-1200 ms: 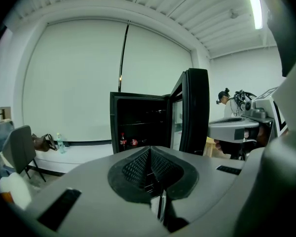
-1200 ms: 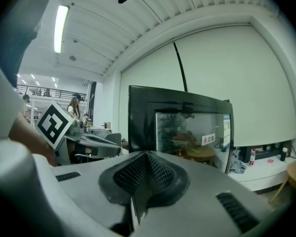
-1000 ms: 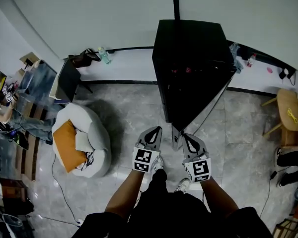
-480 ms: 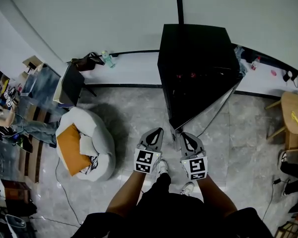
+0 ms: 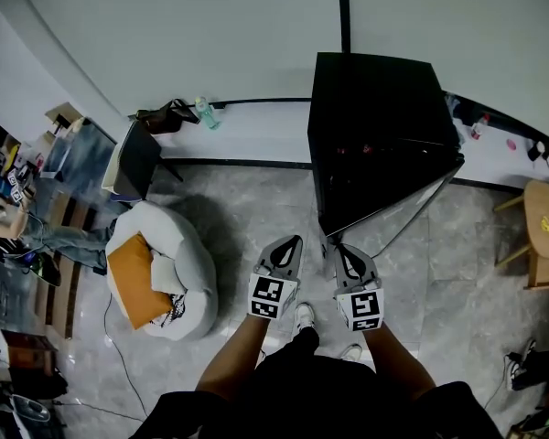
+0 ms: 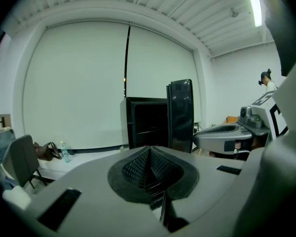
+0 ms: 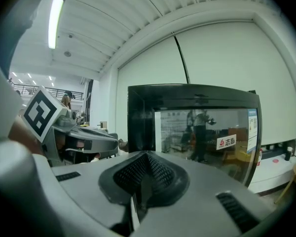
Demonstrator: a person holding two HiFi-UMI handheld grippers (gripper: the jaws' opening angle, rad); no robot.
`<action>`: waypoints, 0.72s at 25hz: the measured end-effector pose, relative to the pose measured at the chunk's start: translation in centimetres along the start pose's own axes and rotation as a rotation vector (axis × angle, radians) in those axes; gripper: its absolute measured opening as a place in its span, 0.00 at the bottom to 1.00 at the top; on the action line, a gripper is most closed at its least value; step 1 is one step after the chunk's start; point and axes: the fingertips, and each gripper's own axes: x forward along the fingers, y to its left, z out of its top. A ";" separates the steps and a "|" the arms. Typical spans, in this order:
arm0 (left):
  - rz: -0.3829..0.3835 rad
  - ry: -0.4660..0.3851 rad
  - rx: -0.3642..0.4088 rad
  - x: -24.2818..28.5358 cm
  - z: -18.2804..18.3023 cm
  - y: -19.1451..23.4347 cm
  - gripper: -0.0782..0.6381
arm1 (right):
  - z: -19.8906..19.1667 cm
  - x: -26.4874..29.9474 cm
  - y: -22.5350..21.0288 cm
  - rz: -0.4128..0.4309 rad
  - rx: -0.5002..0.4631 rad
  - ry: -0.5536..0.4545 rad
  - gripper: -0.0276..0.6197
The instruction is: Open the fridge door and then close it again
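Head view | black fridge [image 5: 375,117] — glass door [image 5: 404,201] swung open | left tool [image 5: 291,243] pressed together, empty | right tool [image 5: 342,251] pressed together, empty

Blk fridge [image 5: 375,108], grey marbled floor [image 5: 247,199], orange cushion [image 5: 135,282], white beanbag [image 5: 190,254], pale wall [image 5: 210,35].

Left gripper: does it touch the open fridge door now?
Apart. The left gripper view shows it: the left gripper is shut on nothing, and the whole fridge door stands small and far beyond its tip.
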 end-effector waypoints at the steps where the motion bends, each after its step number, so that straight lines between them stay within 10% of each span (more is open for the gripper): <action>1: -0.001 0.000 0.000 0.3 0.0 0.3 0.14 | 0.0 0.4 -0.1 -0.002 0.001 -0.001 0.06; 18: -0.049 -0.023 0.007 4.1 1.1 4.8 0.14 | 2.5 7.1 -2.4 -0.073 -0.026 -0.040 0.06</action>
